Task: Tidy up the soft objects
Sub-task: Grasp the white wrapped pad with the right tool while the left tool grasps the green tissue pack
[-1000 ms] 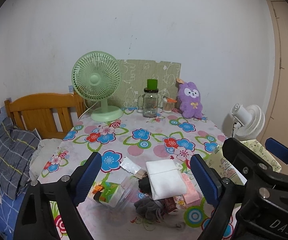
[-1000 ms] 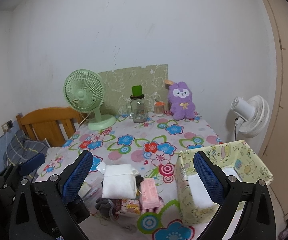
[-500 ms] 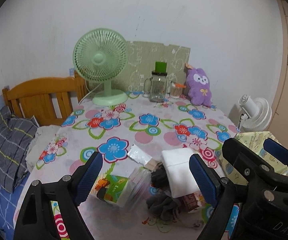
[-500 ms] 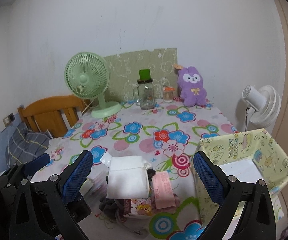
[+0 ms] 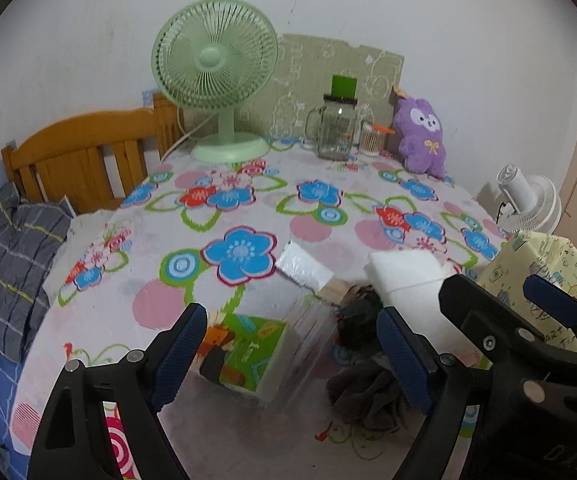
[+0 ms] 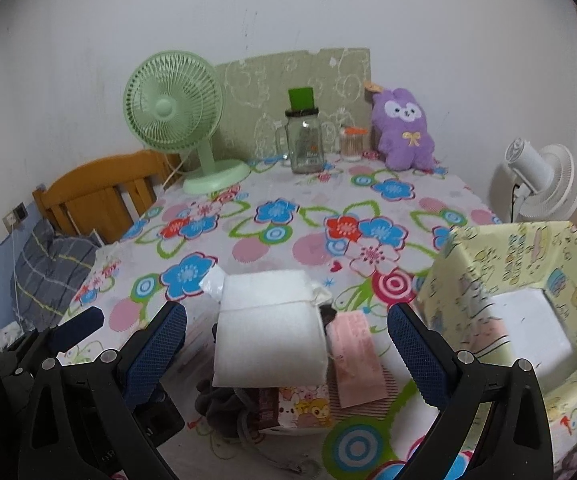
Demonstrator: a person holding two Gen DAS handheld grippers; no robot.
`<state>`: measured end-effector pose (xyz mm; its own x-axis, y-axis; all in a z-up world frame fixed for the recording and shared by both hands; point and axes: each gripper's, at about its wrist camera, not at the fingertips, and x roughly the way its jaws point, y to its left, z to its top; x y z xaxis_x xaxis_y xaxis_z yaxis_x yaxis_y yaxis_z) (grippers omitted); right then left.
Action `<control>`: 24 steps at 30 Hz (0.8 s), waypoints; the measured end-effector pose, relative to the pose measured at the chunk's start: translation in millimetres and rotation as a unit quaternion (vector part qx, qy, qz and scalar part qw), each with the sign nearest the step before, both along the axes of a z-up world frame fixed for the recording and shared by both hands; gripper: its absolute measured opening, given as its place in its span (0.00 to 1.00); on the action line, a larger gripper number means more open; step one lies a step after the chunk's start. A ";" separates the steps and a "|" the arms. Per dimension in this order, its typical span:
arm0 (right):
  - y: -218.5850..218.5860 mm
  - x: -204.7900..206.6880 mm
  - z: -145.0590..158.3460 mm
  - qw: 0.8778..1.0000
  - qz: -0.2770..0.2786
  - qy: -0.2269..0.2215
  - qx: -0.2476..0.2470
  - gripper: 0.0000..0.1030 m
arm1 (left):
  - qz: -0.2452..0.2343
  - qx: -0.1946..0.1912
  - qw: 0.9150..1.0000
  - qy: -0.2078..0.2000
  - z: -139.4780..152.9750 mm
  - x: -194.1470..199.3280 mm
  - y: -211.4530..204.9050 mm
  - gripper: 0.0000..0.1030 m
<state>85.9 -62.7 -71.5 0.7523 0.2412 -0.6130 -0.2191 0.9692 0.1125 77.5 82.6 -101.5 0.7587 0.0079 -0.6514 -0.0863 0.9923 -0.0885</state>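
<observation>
Left claw (image 5: 290,354) released — nothing gripped, green packet (image 5: 244,354) seen below gap. White pouch (image 6: 270,332) laid atop dark cloth (image 6: 224,402) on floral tabletop (image 6: 308,216). Right claw (image 6: 286,354) released — pouch framed, untouched. Yellow fabric box (image 6: 524,280) placed at far right.

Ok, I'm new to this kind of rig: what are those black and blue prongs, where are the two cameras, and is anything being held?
The prongs are the jaws of two hand-held grippers, each carrying its own forward-looking camera. The left gripper and right gripper both stand open and hold nothing. On the floral table lies a pile: a white pouch, a pink packet, dark cloth and a green box. A yellow fabric bin stands to the right.
</observation>
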 end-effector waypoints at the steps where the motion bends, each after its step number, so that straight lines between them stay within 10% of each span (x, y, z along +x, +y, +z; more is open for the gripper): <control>1: 1.8 1.2 -2.9 1.000 0.001 0.003 -0.002 0.99 | 0.000 -0.001 1.000 0.004 -2.6 0.9 0.7 0.85; 24: 31.1 30.7 -44.4 0.997 0.011 0.064 -0.038 0.85 | 0.027 -0.003 0.998 0.056 -41.1 19.9 27.2 0.80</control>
<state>116.7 -31.6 -115.9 0.6617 0.2051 -0.7212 -0.2282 0.9713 0.0669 97.3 109.8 -142.7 0.6802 0.0430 -0.7318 -0.1493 0.9855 -0.0809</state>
